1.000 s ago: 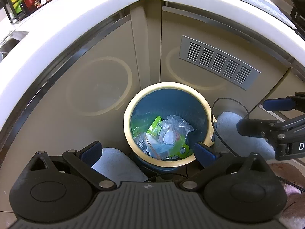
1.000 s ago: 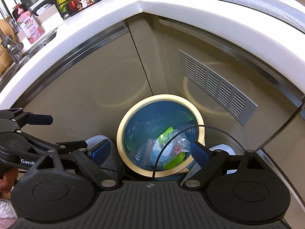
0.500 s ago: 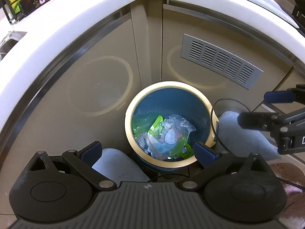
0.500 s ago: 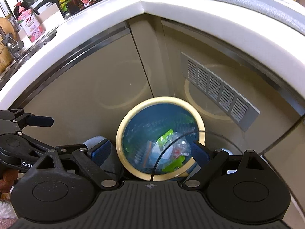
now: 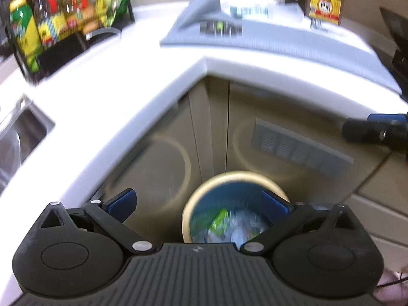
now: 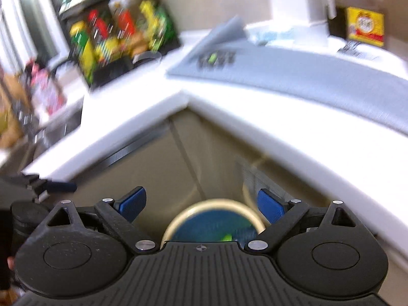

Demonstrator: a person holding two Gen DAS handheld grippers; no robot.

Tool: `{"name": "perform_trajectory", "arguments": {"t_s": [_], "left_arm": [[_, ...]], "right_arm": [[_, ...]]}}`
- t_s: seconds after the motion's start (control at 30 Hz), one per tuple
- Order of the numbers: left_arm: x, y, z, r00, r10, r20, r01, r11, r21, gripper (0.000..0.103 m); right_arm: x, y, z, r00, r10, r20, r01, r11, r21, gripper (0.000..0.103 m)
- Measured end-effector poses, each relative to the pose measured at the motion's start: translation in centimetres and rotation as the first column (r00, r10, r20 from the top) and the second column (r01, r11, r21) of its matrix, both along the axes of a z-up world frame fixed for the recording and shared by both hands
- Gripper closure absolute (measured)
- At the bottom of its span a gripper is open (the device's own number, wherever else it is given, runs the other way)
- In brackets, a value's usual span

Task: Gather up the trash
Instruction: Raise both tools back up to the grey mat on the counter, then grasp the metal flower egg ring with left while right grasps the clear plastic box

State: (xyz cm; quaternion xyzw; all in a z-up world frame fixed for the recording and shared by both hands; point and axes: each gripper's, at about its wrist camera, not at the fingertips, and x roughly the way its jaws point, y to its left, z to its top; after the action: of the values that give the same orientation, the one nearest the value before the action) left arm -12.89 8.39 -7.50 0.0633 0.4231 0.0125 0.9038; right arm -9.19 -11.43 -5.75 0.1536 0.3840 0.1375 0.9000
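A blue trash bin with a cream rim (image 5: 236, 177) (image 6: 216, 202) stands on the floor in the corner under the white counter. Green and clear plastic trash (image 5: 229, 225) lies inside it. My left gripper (image 5: 197, 204) is open and empty, high above the bin. My right gripper (image 6: 201, 205) is open and empty too, also above the bin. On the grey mat (image 5: 293, 38) (image 6: 318, 74) on the counter lies a small dark item with a green spot (image 5: 220, 26) (image 6: 216, 58), blurred. Each gripper shows at the edge of the other's view.
A black rack of bottles and packets (image 5: 66, 20) (image 6: 119, 35) stands at the back left of the counter (image 5: 114, 97). A steel sink (image 5: 17, 137) is at the left. A dark bottle with a yellow label (image 5: 325, 5) (image 6: 364, 23) stands back right. Beige cabinet doors with a vent (image 5: 301, 148) are below.
Both grippers have risen and tilted up from the bin; the countertop, rack and mat have come into view. Both views are now motion-blurred. Both grippers stay open.
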Motion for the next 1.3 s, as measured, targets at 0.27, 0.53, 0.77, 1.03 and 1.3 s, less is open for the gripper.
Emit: {"name": "perform_trajectory", "arguments": {"t_s": [0.27, 0.53, 0.77, 1.03, 1.3], "left_arm": [[5.2, -2.1, 4.2, 0.993, -0.042, 0.109, 0.037, 0.998, 0.044, 0.000], [13.3, -3.3, 6.7, 0.984, -0.045, 0.172, 0.040, 0.999, 0.036, 0.000], [22.0, -3.5, 6.7, 0.984, -0.052, 0.173, 0.054, 0.999, -0.007, 0.000], [28.9, -4.1, 4.3, 0.985, -0.135, 0.108, 0.137, 0.991, -0.011, 0.000], [32.5, -4.3, 2.4, 0.982, -0.183, 0.052, 0.184, 0.983, -0.004, 0.000]], "right_arm": [[4.5, -4.8, 2.2, 0.976, -0.188, 0.110, 0.188, 0.982, 0.013, 0.005], [9.1, -8.1, 2.9, 0.947, -0.260, 0.189, 0.266, 0.964, -0.005, 0.003], [16.5, -11.9, 2.7, 0.887, -0.401, 0.229, 0.407, 0.913, 0.024, 0.003], [28.1, -16.8, -0.4, 0.788, -0.593, 0.168, 0.598, 0.801, 0.026, 0.002], [34.7, -18.7, -4.5, 0.774, -0.633, 0.036, 0.633, 0.774, -0.018, 0.002]]}}
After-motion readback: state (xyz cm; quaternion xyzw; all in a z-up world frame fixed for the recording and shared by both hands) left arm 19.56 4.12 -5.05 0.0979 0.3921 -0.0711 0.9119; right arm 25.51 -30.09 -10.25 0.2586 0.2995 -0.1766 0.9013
